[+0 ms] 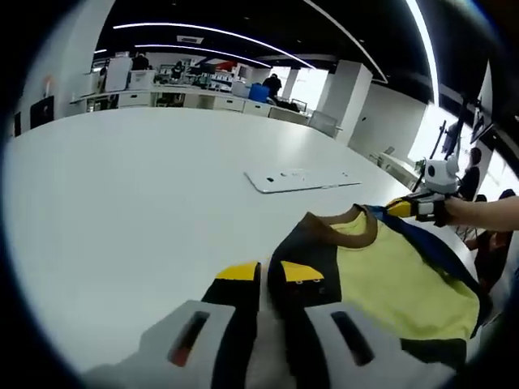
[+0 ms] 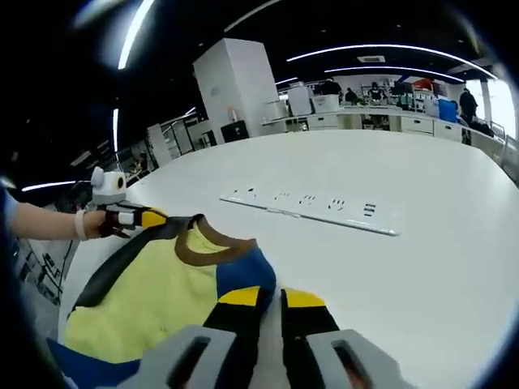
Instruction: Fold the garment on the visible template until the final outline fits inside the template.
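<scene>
Open white table (image 1: 122,211) all around; only a flat template (image 1: 300,179) ahead.

A white table (image 1: 122,186) fronts office desks (image 1: 203,99) (people beyond, dim).

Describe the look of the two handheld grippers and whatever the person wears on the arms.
The left gripper and right gripper match: two black jaws with yellow tips on pale grey bodies with dark slots showing red inside. Seen from across, each carries a white rounded unit on top. One wrist has a pale band with a blue sleeve edge behind it.
</scene>
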The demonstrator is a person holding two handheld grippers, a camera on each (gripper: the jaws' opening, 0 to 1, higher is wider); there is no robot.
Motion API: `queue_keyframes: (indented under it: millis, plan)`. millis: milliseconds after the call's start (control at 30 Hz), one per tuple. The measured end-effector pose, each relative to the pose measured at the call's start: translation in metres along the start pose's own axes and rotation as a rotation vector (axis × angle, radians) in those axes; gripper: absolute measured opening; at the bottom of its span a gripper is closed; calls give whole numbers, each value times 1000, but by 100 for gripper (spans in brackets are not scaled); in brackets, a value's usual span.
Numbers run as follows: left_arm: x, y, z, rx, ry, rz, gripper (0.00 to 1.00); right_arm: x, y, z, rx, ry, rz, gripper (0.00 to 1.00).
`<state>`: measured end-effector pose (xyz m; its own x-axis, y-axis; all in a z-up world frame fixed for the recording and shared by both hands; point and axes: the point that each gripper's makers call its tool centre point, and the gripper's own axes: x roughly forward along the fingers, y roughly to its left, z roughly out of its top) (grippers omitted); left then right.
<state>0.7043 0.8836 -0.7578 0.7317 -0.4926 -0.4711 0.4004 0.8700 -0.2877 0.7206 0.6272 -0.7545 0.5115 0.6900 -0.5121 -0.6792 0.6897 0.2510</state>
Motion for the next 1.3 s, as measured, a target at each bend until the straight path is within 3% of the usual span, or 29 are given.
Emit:
queue_keyframes:
  millis: [67, 300, 467, 700, 1033, 1300]
  plan:
    - [-3, -3, 1, 11, -1, -5, 26, -2, 1, 2, -19, -11, -1, 24]
    - [-8, -27, 6, 111, -11, -76, 67, -8, 16, 1, -33, -31, 16, 71]
    - [-13, -39, 7, 134, 3, -117, 84, -12, 25, -5, -39, -8, 28, 84]
    - [-25, -49, 6, 167, 27, -138, 96, -20, 33, -6, -36, -2, 31, 85]
    - [-50, -64, 14, 178, 16, -153, 93, -42, 49, -1, -44, -26, 35, 81]
    - [-76, -77, 10, 197, 21, -160, 93, -63, 60, -9, -50, -19, 33, 79]
